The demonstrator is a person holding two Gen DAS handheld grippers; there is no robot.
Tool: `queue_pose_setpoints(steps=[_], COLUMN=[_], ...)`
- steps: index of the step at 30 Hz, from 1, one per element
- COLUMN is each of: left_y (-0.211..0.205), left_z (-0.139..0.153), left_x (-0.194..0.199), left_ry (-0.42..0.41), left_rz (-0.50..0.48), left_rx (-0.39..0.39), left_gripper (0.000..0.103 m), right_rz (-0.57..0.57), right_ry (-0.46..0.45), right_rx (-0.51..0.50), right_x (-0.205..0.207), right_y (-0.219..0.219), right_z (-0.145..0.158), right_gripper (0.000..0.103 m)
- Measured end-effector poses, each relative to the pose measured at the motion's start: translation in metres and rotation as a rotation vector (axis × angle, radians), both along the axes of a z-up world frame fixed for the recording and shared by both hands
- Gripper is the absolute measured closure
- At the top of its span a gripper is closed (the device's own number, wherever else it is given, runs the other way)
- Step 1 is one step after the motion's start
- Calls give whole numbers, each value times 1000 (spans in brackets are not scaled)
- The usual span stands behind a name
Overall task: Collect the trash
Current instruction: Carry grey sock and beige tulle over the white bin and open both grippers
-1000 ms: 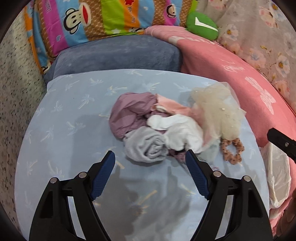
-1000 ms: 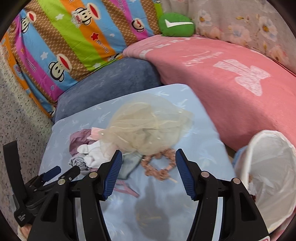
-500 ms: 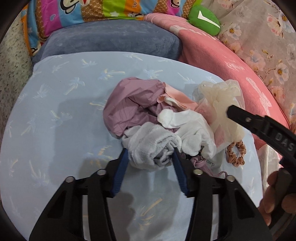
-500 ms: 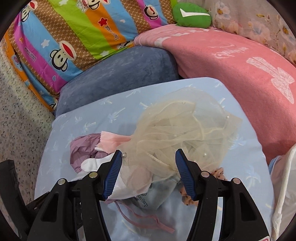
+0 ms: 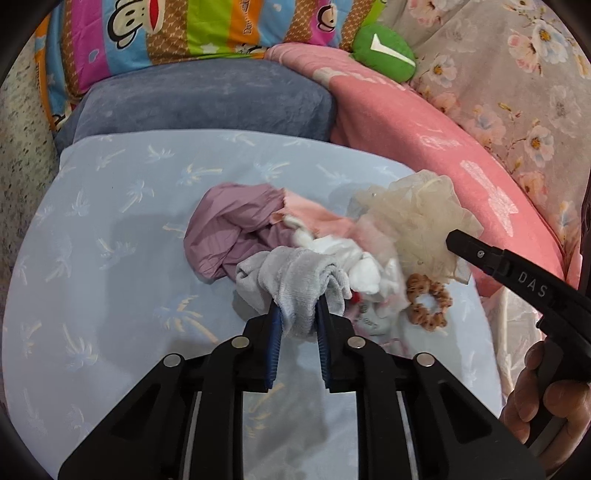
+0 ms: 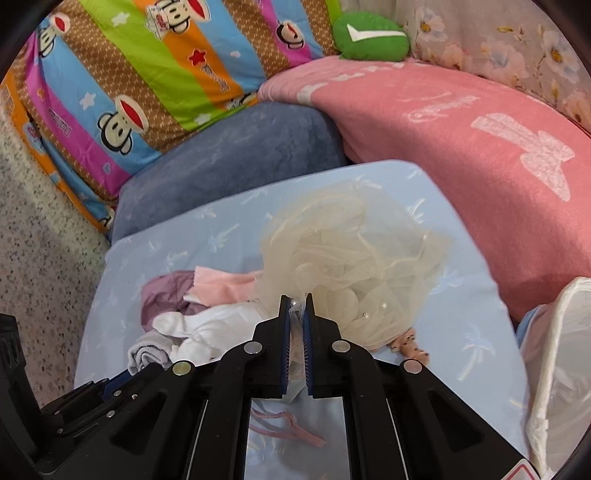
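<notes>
A heap of soft items lies on the light blue cloth-covered table (image 5: 110, 229). My left gripper (image 5: 297, 314) is shut on a grey sock (image 5: 295, 280), lifted slightly at the heap's near edge. My right gripper (image 6: 297, 304) is shut on the cream mesh tulle (image 6: 351, 258); this tulle also shows in the left wrist view (image 5: 417, 218). The heap also holds a mauve cloth (image 5: 229, 229), a pink cloth (image 5: 310, 214), a white sock (image 5: 347, 258) and a brown spotted scrunchie (image 5: 428, 299).
A white bag-lined bin (image 6: 554, 362) stands at the table's right edge. A grey-blue cushion (image 5: 207, 99), a pink blanket (image 6: 461, 147), a striped monkey pillow (image 6: 147, 66) and a green cushion (image 6: 369, 35) lie behind. A pink cord (image 6: 288, 430) lies near my right gripper.
Both grippers closed: the left on the grey sock, pulling it up from the heap, the right on the cream tulle after moving forward over it.
</notes>
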State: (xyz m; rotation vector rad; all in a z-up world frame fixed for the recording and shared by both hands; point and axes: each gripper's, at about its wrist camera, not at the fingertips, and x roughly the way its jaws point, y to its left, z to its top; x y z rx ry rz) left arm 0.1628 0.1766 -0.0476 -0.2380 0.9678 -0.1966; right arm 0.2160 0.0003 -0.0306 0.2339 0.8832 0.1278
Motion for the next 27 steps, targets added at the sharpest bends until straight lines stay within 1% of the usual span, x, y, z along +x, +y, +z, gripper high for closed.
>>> queue_pose_setpoints(steps=[6,11,14,20,27], left_y=[-21,-51,-74,-125,-192], left_z=[31,54,65,78,82], left_x=[-13,-26,-31,-40,-51], left_ry=[-66,-117,-144,-171,-179], left_rz=[-39,-103,-149,-254,-388], left_rx=[-6,-8,-6,-17,-29], left_gripper=[86,86,86,86,86], right_rz=[-36,-70,-92,-163,-262], right_ry=[-89,-150,-177,-215,-217], right_rx=[26,33,31,28,24], right_x=[-28,-52,-67,-100,-135], right_y=[-28,-57,-78,-128,-194], right_z=[46,78,92,110,109], right_gripper=[97,97,97,97,97])
